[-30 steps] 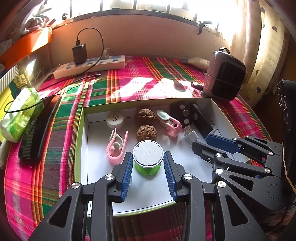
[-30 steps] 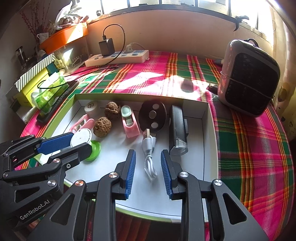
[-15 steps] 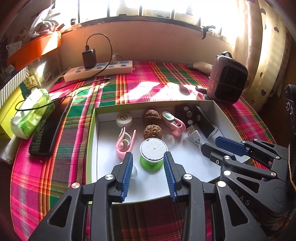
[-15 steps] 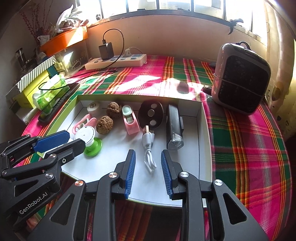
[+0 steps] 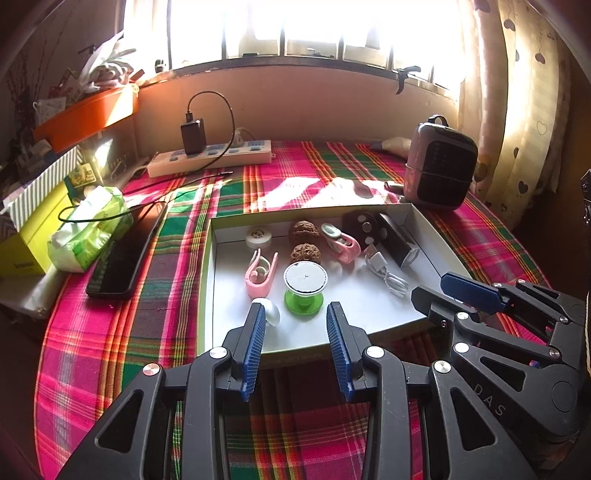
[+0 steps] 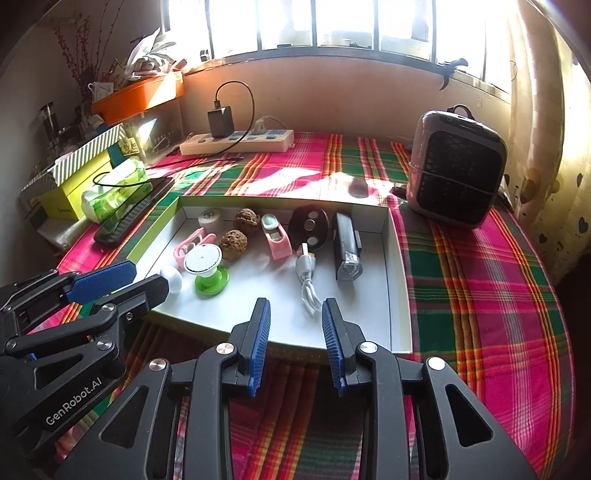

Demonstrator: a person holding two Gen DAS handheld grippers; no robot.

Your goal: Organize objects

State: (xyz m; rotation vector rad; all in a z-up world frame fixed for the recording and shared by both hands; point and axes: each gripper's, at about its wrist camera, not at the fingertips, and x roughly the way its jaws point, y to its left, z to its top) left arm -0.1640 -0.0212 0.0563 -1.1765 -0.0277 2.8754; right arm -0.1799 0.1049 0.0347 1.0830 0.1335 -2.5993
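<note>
Left wrist view: left gripper (image 5: 295, 314) jaws parted, ribbed blue pads empty, above the white cardboard tray (image 5: 424, 221). Green spool (image 5: 304, 286) stands upright inside, beside two wrinkled walnuts (image 5: 304, 243). Right gripper (image 6: 294, 308) likewise parted, empty; small white dome (image 5: 271, 312), possibly plastic.

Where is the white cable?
The white cable lies inside the white tray, right of middle in the right wrist view, between the pink clip and the black flashlight.

strong daylight pours through the window (image 5: 314, 33), blown out to white. sun patches streak the plaid tabletop (image 5: 295, 192), the curtain (image 6: 546, 110) glows, corners fall into dark vignette, fisheye bends every edge, and focus holds sharp throughout.
</note>
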